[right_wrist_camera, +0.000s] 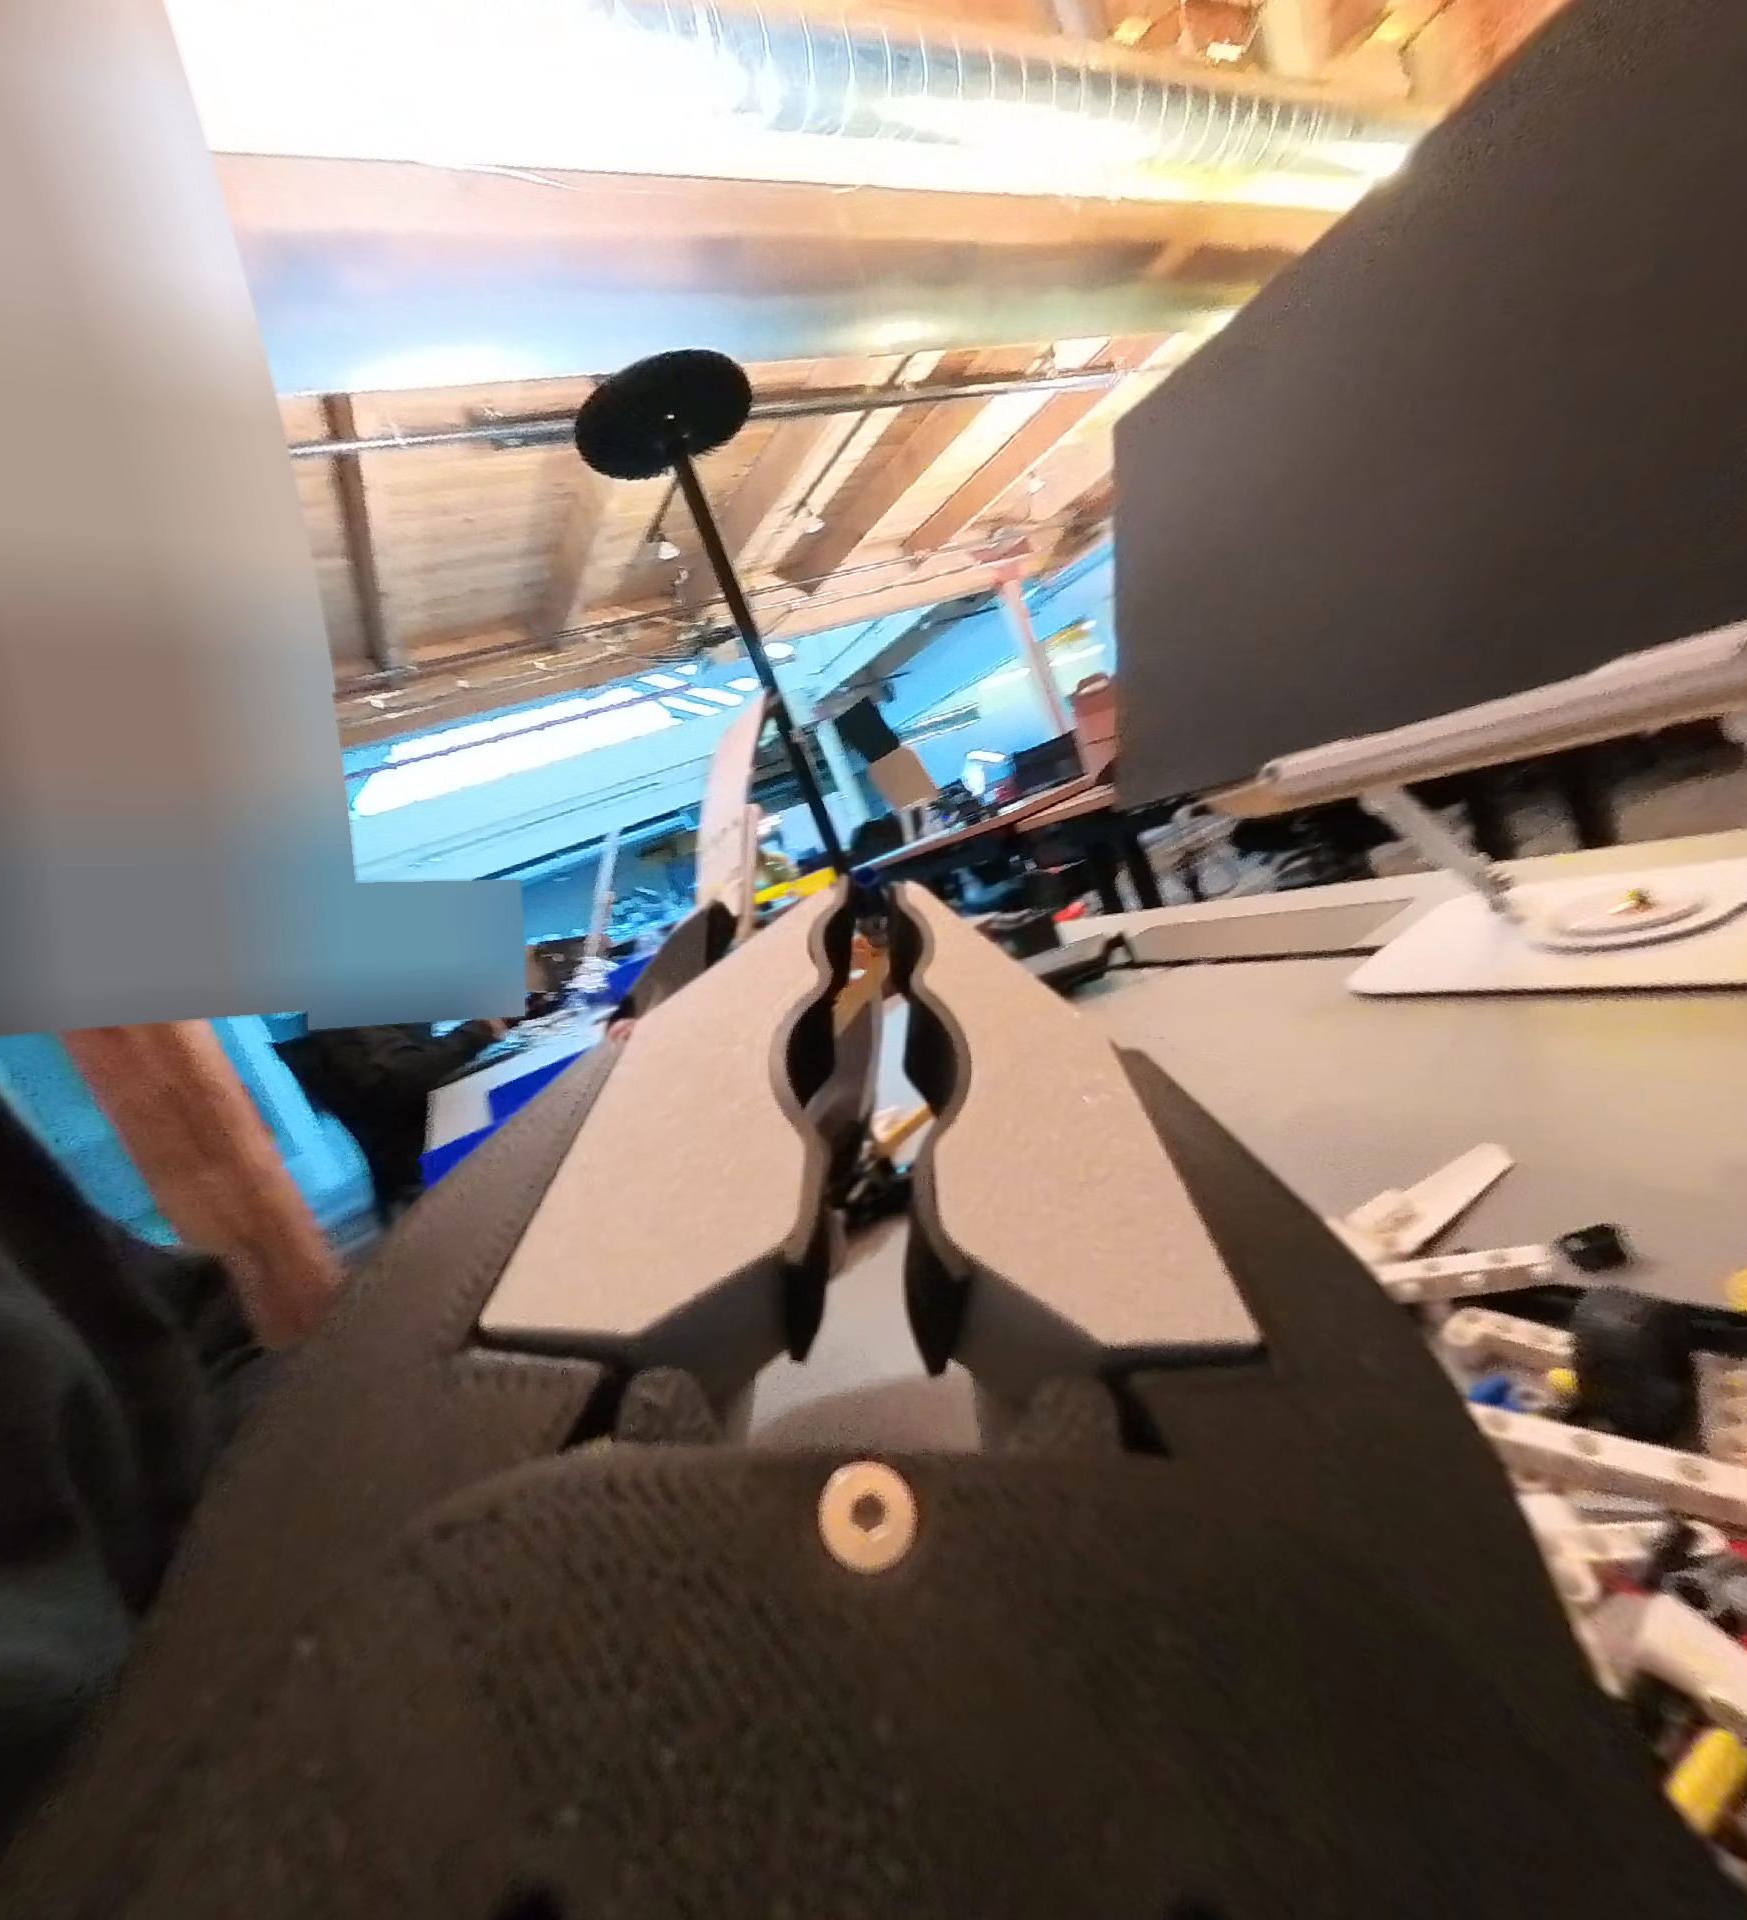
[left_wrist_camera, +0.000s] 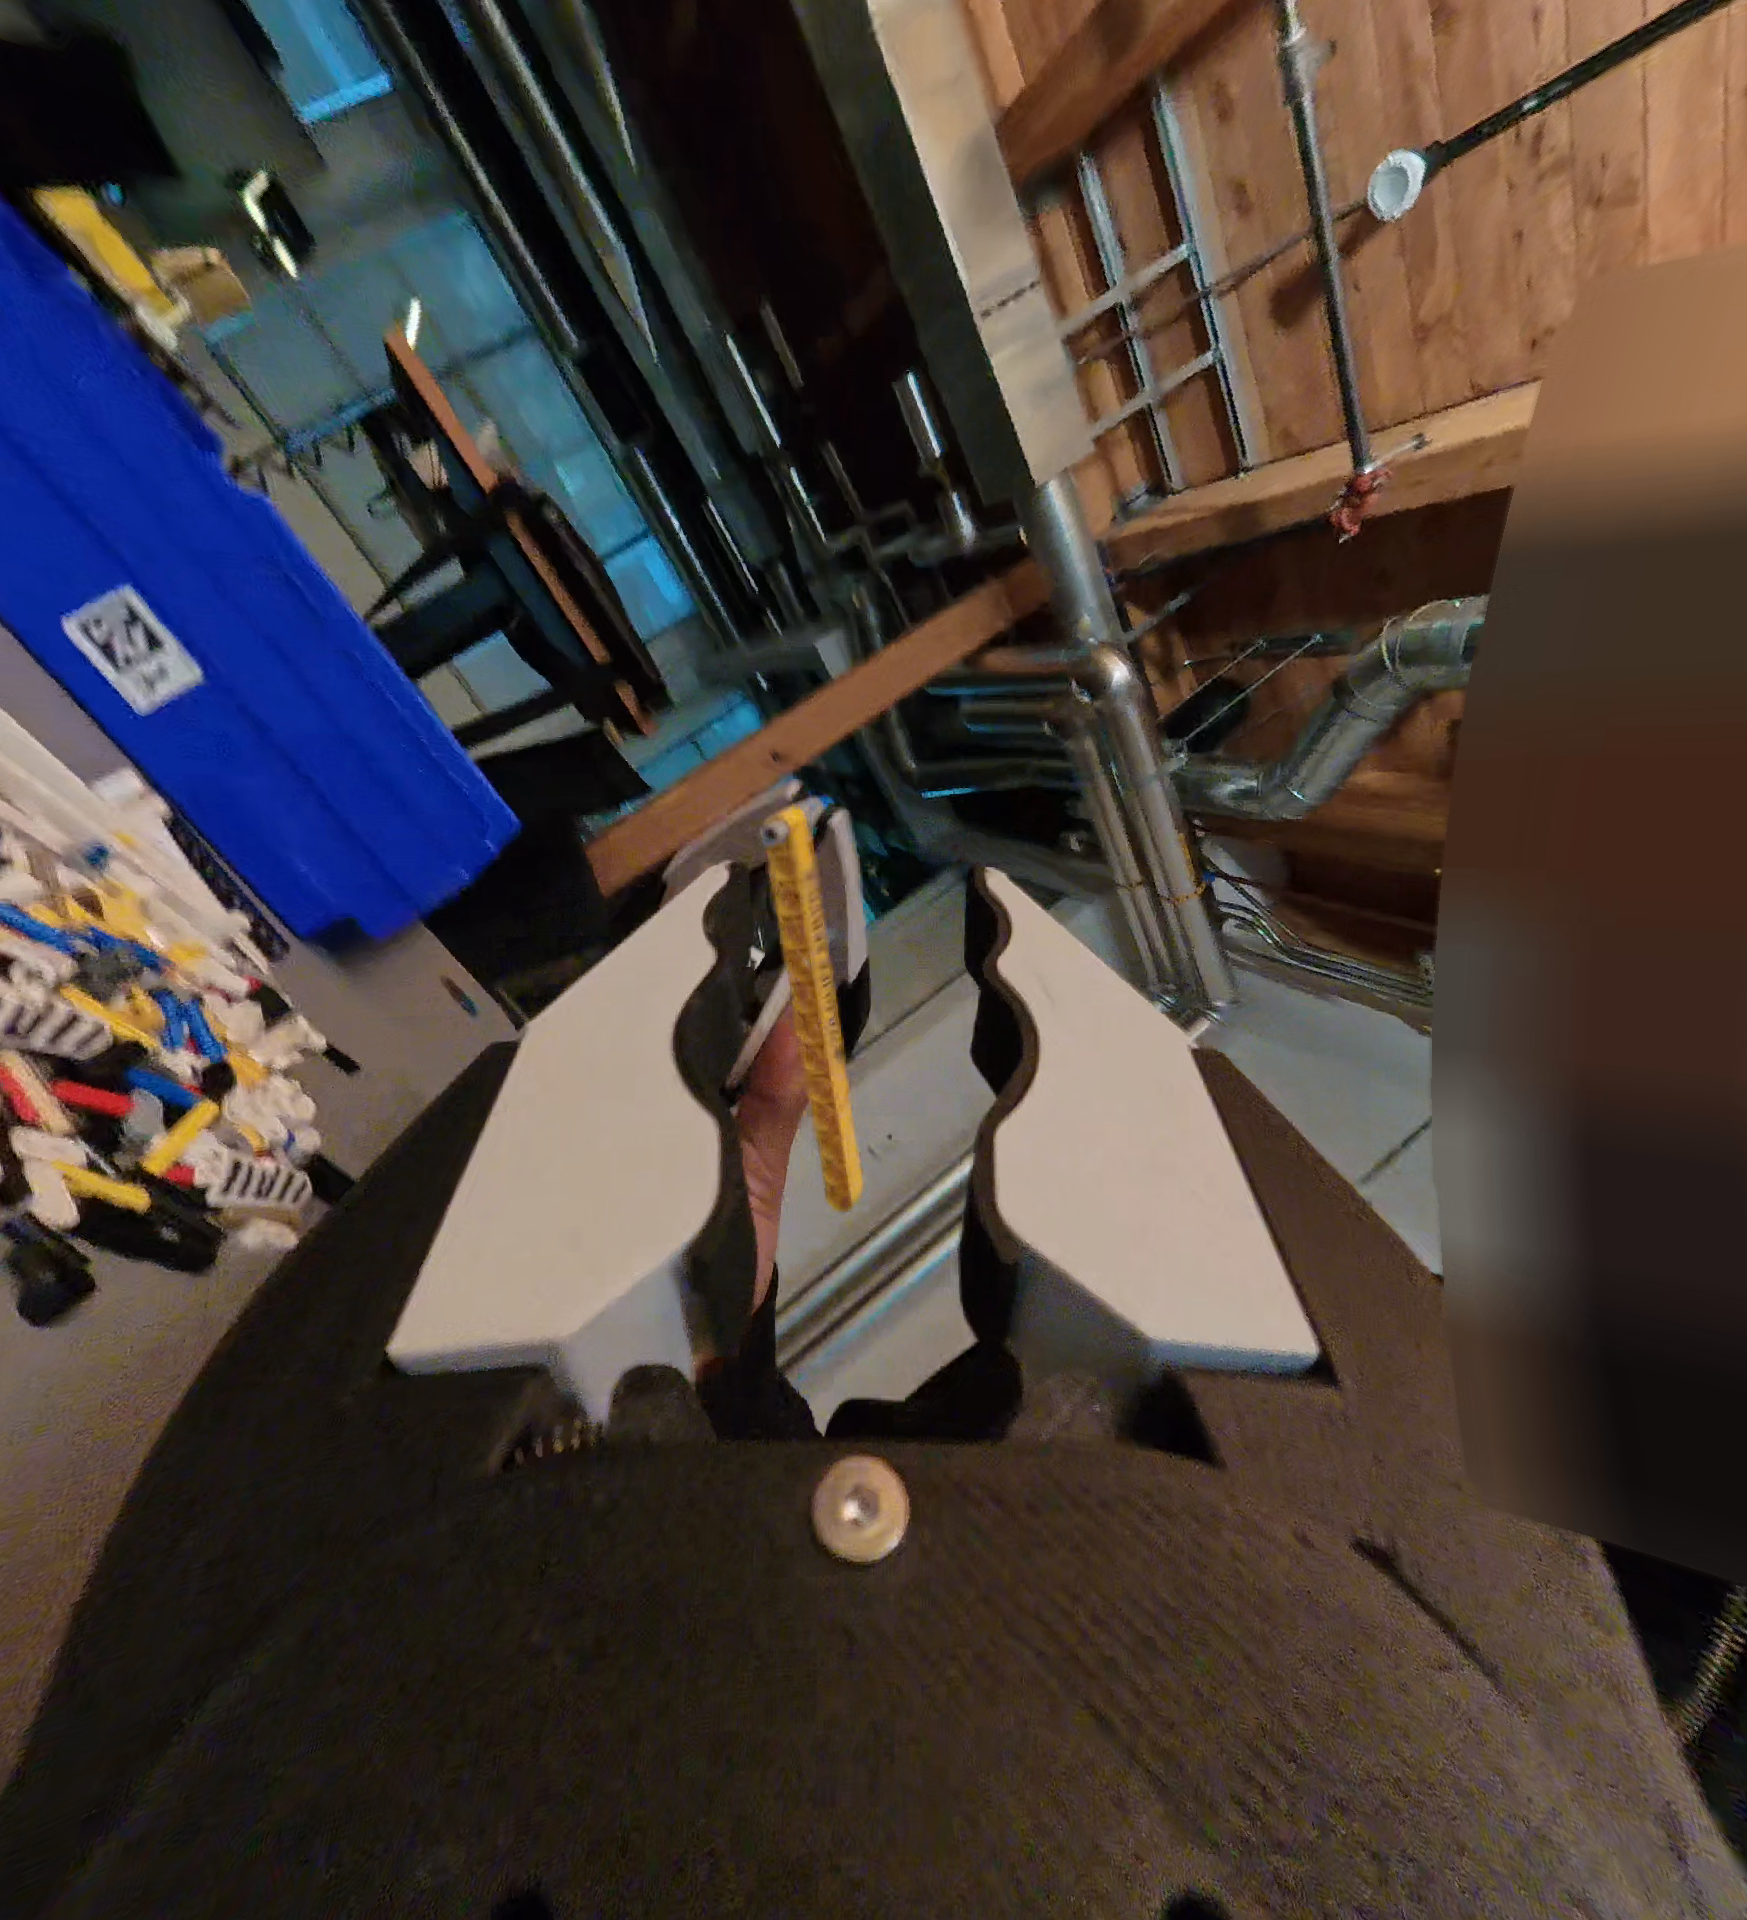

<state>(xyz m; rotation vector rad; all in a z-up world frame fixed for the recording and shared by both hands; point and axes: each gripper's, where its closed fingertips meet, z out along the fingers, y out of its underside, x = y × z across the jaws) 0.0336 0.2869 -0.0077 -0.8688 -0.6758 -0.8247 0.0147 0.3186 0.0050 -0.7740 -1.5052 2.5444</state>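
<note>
left wrist view: left gripper [left_wrist_camera: 853, 894] fingers stand apart, pads clear of any part. beyond and between the fingertips, a yellow beam [left_wrist_camera: 815, 1013] hangs near upright, carried by the right gripper seen farther off. a pile of building pieces [left_wrist_camera: 90, 1039] lies on the grey table to the left, a blue bin [left_wrist_camera: 173, 582] behind it.

right wrist view: right gripper [right_wrist_camera: 867, 902] fingers are closed together on a thin black axle [right_wrist_camera: 744, 613], which rises up-left from the tips to a black gear [right_wrist_camera: 663, 414]. loose pieces [right_wrist_camera: 1658, 1455] lie to the right, a monitor stand [right_wrist_camera: 1575, 935] beyond.
</note>
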